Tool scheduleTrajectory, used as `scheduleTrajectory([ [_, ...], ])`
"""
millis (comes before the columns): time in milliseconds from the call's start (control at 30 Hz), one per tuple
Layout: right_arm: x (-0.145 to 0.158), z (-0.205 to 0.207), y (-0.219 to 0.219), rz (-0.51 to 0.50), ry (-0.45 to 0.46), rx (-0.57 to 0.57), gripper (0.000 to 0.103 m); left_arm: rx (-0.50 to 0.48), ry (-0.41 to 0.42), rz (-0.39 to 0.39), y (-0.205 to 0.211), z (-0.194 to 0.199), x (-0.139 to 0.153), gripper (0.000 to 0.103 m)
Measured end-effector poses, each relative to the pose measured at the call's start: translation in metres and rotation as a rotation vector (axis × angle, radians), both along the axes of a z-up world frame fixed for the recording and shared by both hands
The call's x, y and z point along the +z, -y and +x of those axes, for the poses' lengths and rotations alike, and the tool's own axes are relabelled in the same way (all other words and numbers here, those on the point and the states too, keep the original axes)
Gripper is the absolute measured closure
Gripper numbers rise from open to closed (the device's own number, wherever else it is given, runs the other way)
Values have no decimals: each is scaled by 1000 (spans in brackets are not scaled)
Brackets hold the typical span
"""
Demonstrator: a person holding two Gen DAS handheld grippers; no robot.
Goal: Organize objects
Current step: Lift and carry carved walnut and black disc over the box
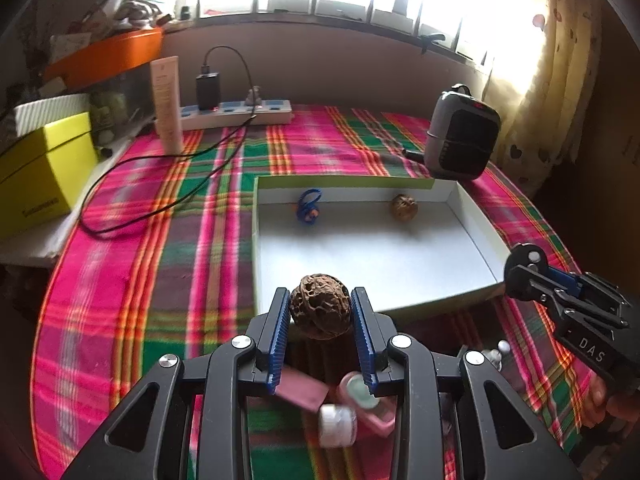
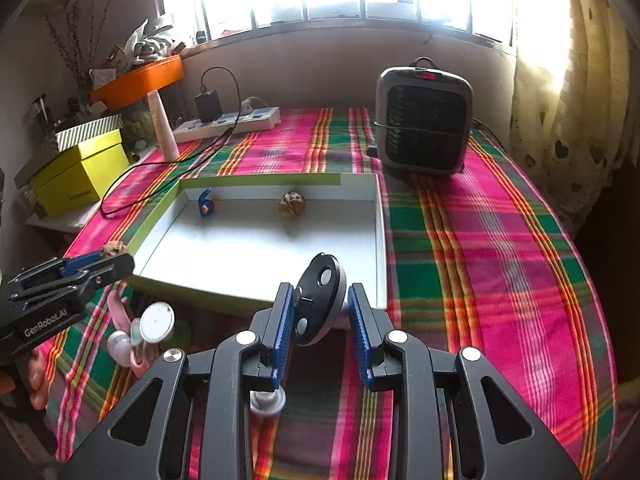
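My left gripper (image 1: 320, 312) is shut on a brown walnut (image 1: 320, 310), held above the near left corner of the shallow white box (image 1: 372, 256); it also shows in the right wrist view (image 2: 116, 258). My right gripper (image 2: 318, 312) is shut on a round black disc with silver spots (image 2: 318, 304), held over the box's near edge (image 2: 280, 300); it shows at the right of the left wrist view (image 1: 528, 268). Inside the box lie a second walnut (image 1: 403, 207) (image 2: 293, 204) and a blue clip (image 1: 308, 210) (image 2: 206, 204) by the far wall.
Small pink and white bottles and caps (image 1: 352, 404) (image 2: 140, 340) lie on the plaid cloth (image 1: 160, 280) below the grippers. A grey heater (image 2: 424, 120) stands at the back right, a power strip with charger (image 1: 236, 114) and a cream tube (image 1: 168, 104) at the back, yellow boxes (image 1: 44, 172) left.
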State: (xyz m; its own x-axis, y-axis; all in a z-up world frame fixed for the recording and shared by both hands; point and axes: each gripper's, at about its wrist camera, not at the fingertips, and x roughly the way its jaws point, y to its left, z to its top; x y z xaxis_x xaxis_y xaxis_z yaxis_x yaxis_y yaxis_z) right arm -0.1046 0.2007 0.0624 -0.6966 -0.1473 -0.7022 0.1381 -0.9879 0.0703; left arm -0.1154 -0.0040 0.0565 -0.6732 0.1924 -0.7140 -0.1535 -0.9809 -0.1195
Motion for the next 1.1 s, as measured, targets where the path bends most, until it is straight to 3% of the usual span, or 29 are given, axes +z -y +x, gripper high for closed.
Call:
scheduleTrajectory([
  [600,-7,-68,-1,19,49,45,74,-100,2,-30,-36,-63,3,74],
  [1100,-23,-107,-1,39,103,68,74,-146,70,-72,-58,-115,-13,74],
])
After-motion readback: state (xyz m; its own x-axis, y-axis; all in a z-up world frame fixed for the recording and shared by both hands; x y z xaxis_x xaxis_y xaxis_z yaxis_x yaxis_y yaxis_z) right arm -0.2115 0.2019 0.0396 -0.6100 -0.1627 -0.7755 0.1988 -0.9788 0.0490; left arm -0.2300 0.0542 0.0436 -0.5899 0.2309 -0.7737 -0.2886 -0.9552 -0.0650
